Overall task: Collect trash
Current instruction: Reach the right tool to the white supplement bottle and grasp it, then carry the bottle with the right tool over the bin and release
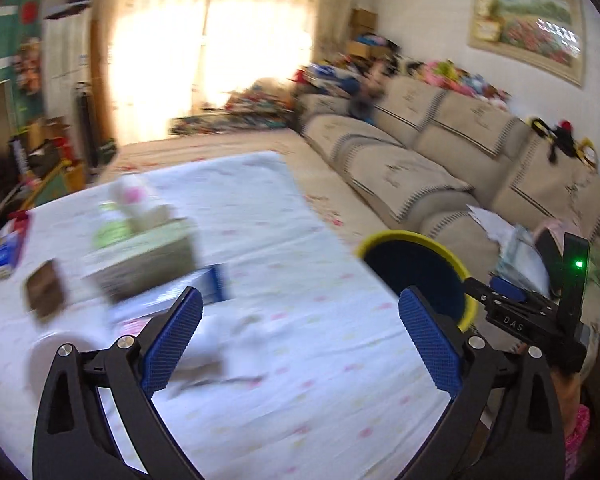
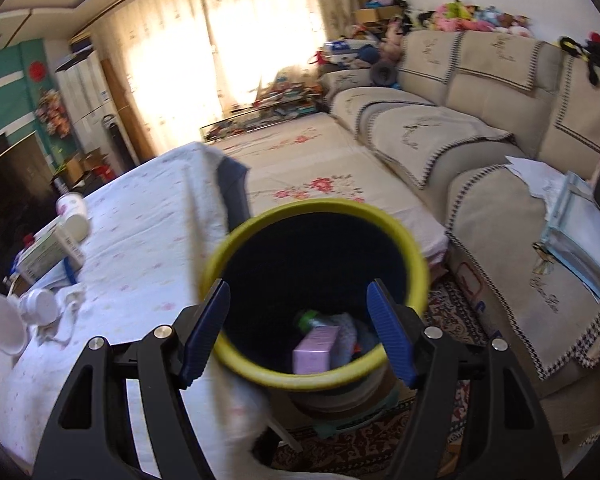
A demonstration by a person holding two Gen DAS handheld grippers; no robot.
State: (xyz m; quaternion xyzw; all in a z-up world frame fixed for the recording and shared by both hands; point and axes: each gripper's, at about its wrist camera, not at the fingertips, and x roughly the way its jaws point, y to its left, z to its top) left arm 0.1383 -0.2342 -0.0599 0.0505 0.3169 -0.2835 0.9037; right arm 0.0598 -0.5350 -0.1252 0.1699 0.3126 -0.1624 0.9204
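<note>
Living room, cloth-covered table (image 1: 260, 240). Left gripper (image 1: 300, 344), spread and empty, is nearer the crumpled tissue (image 1: 228, 344) at lower centre; right gripper (image 2: 298, 330), spread, overhangs the bin (image 2: 316, 292).

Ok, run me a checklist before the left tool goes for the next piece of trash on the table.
1. Left tool open: ok.
2. Left tool empty: ok.
3. Crumpled tissue lies on the table ahead of it: ok.
4. Right tool open, empty, above the bin: ok.
5. Bin has room; pink box low inside: ok.
6. Left view sharp enough to aim: not ok, blurred.
</note>
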